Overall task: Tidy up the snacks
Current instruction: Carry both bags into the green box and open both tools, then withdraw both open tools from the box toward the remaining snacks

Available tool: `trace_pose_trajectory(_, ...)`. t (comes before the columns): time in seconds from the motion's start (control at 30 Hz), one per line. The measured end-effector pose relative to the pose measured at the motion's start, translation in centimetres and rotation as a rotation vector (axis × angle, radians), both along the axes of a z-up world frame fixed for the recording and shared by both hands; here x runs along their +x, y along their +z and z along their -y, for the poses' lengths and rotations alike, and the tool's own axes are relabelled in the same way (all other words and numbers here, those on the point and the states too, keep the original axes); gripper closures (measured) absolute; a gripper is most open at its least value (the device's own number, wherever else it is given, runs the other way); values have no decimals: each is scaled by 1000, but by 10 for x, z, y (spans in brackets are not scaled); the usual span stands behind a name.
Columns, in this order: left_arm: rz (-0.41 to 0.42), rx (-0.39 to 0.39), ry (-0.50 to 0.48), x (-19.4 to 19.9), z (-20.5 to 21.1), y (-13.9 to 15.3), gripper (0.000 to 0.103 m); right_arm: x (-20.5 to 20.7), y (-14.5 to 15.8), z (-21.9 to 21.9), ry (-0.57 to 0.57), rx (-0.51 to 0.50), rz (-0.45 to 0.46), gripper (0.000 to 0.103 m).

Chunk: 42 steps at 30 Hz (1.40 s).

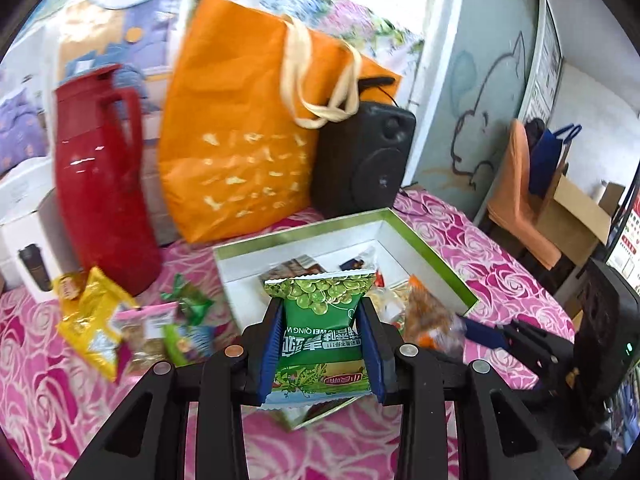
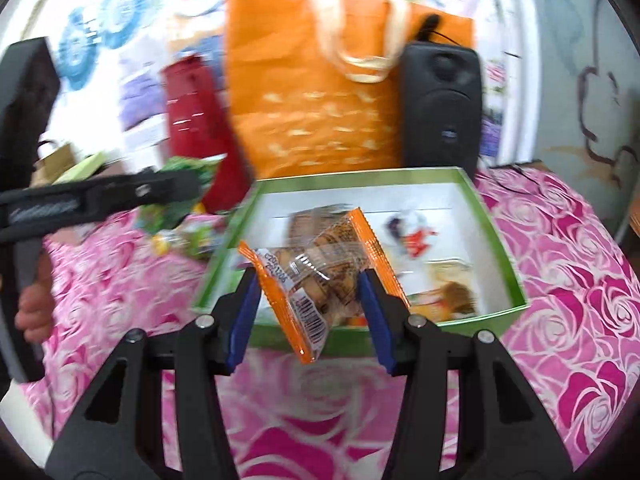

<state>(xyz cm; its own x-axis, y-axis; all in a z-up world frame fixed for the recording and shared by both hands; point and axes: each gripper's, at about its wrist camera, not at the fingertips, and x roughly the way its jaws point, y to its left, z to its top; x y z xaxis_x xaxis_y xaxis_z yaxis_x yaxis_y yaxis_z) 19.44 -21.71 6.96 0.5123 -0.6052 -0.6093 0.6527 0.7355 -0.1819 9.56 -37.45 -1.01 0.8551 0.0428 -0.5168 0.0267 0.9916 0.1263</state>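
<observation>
My left gripper (image 1: 322, 312) is shut on a green pea snack packet (image 1: 320, 320) and holds it over the near corner of the green-rimmed white box (image 1: 436, 252). My right gripper (image 2: 310, 280) is shut on an orange-edged clear snack packet (image 2: 320, 276) above the box's front edge (image 2: 496, 316); that packet also shows in the left wrist view (image 1: 430, 320). The box holds several small snack packets (image 2: 412, 236). The left gripper appears in the right wrist view (image 2: 160, 192) at the left, with its green packet. Loose snacks (image 1: 120, 320) lie left of the box.
A red thermos jug (image 1: 100, 184), an orange tote bag (image 1: 248, 140) and a black speaker (image 1: 364, 160) stand behind the box. A white carton (image 1: 28, 240) sits far left. The table has a pink rose-patterned cloth (image 2: 560, 280). A chair (image 1: 520, 200) stands right.
</observation>
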Motion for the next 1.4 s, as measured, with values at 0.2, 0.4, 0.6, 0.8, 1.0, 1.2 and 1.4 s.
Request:
trace_pose_trajectory(0.2,-28,4,33,8,16,-20,52,27,-17,25,-80,-28,-44,48)
trace_pose_trajectory(0.4,15,-5,198,15,2,-21,2,32,-23,21,-75,-96,-26,1)
trace_pose_trajectory(0.6,29,26,224,16,-7,-23,2,37,-26,12,-64,-106,-35,1)
trace_pose_trajectory(0.8,61,28,240,9,-23,-15,2,30,-12,-5,-45,-123,-18,1)
trace_pose_trajectory(1.0,109,25,287,0,-61,7,2,22,10,-37,4,-132,14,1)
trace_pose_trajectory(1.2,101,19,458,16,-130,14,2,25,28,-88,166,-35,41,1)
trace_pose_trajectory(1.4,-8,-35,627,45,-209,-10,2,59,14,-154,333,-83,-64,1)
